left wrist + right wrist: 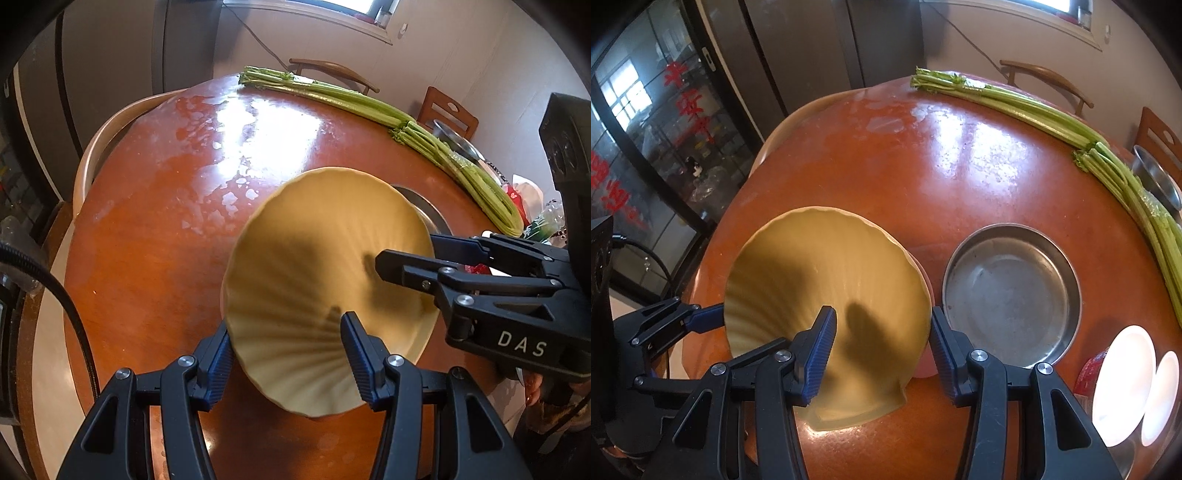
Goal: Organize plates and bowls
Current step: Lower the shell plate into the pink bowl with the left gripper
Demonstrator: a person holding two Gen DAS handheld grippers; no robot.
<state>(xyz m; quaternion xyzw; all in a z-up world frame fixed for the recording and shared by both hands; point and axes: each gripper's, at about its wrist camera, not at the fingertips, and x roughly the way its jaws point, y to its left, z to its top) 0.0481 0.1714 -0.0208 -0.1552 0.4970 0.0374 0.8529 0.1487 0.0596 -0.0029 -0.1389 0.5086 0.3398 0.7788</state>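
A round reddish-brown table (923, 155) fills both views, its glossy top catching window glare. A dark refrigerator (812, 48) stands beyond its far edge, with a glass-fronted cabinet (653, 122) to the left of it. Along the far right of the table lie two bundles of celery (1027, 99), end to end. Near the middle sits a shallow steel pan (1010, 291), and at the far right edge a steel bowl (1156, 177). Two white plates (1126, 384) glare brightly at the near right.

The yellow ribbed plate (827, 295) is just left of the steel pan, tilted, with its near edge at the table top. The left gripper (286, 358) clasps its left rim, one finger under the plate and one over it. The right gripper (882, 354) does likewise on the right rim, its left finger over the plate's face and its right finger outside the rim. Both hold at a narrow setting.
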